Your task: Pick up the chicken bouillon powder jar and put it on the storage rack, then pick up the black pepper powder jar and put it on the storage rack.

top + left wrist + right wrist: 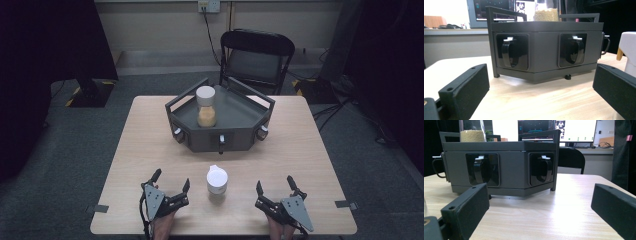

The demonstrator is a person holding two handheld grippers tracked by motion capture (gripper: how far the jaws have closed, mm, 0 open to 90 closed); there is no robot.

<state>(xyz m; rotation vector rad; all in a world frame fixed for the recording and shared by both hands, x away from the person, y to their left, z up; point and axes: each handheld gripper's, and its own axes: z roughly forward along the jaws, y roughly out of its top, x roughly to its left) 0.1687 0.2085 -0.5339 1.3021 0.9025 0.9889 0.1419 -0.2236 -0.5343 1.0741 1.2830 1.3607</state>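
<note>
Two jars [217, 180] [206, 106] stand upright, long axes vertical, tools agape.

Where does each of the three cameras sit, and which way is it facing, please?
High view: above the person's side, looking forward and down on the table; left gripper, right gripper and forearms enter at the bottom.
Left gripper view: low on the table, facing the grey tray; its own open jaws show.
Right gripper view: low, facing the tray's other front corner; its own open jaws show.
Shared: all show the tray and the jar of grains on it.
</note>
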